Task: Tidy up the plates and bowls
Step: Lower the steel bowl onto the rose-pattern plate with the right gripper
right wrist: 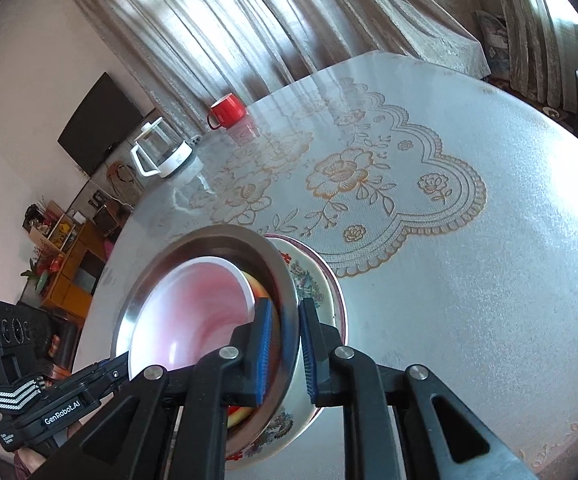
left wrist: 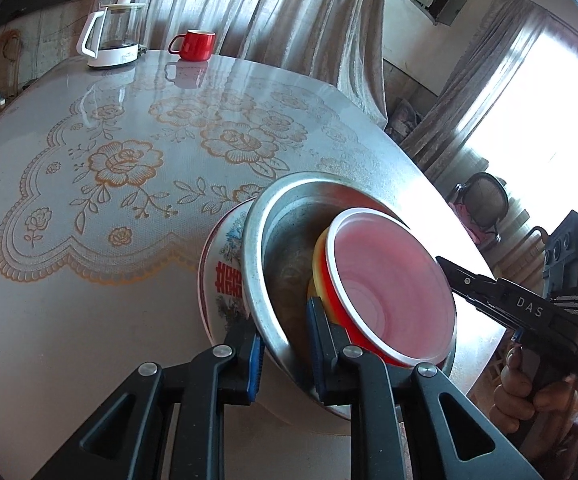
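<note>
A nested stack stands near the table's front edge. A flowered white plate (left wrist: 225,264) (right wrist: 309,280) lies lowest, and a metal bowl (left wrist: 285,248) (right wrist: 209,246) sits in it. Inside that are a yellow bowl (left wrist: 317,256) (right wrist: 259,290) and a red bowl (left wrist: 389,280) (right wrist: 193,304) with a pale pink inside. My left gripper (left wrist: 285,322) (right wrist: 123,360) is shut on the metal bowl's rim at one side. My right gripper (right wrist: 285,306) (left wrist: 443,260) is shut on the same rim at the opposite side. I cannot tell whether the metal bowl rests its weight on the plate.
The round table (left wrist: 89,320) (right wrist: 469,300) has a glossy lace-patterned cover. A glass kettle (left wrist: 113,36) (right wrist: 161,150) and a red mug (left wrist: 195,45) (right wrist: 228,111) stand at its far edge before the curtains. A person's hand (left wrist: 529,392) holds the right gripper's handle.
</note>
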Demonstrator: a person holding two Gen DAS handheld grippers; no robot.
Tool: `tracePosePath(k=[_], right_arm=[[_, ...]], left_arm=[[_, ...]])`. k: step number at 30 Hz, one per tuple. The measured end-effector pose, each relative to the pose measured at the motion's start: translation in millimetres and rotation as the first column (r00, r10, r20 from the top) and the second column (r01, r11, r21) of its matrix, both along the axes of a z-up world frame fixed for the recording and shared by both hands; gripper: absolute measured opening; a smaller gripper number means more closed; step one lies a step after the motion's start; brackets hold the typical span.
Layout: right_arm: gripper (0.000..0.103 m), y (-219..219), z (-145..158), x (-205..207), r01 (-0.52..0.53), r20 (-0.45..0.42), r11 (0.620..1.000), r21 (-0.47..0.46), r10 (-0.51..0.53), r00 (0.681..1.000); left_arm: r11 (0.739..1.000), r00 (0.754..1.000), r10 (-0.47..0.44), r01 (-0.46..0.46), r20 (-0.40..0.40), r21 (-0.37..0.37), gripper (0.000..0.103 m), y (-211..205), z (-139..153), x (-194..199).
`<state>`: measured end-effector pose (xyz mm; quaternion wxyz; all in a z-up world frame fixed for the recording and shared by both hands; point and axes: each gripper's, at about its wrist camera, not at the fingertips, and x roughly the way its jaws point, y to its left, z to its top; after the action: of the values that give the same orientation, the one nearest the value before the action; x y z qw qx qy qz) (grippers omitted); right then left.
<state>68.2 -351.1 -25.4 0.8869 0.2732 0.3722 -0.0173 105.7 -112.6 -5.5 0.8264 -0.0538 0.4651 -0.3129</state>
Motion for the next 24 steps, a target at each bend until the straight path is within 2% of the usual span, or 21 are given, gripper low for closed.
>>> tracePosePath(k=[9, 24], right_arm=[[0.021, 0.4, 1.0, -3.3, 0.002, 0.006, 1.000, 0.016, -0.002, 1.000], [0.021, 5.2, -6.8, -7.7, 0.004, -0.023, 1.000, 0.008, -0.004, 1.000]], left_arm=[[1.000, 1.000, 0.014, -0.014, 0.010, 0.000, 0.023, 4.2, -0.5, -7.9], [0.999, 0.998, 0.022, -0.024, 0.065, 0.023, 0.025, 6.9, 6.0, -20.8]])
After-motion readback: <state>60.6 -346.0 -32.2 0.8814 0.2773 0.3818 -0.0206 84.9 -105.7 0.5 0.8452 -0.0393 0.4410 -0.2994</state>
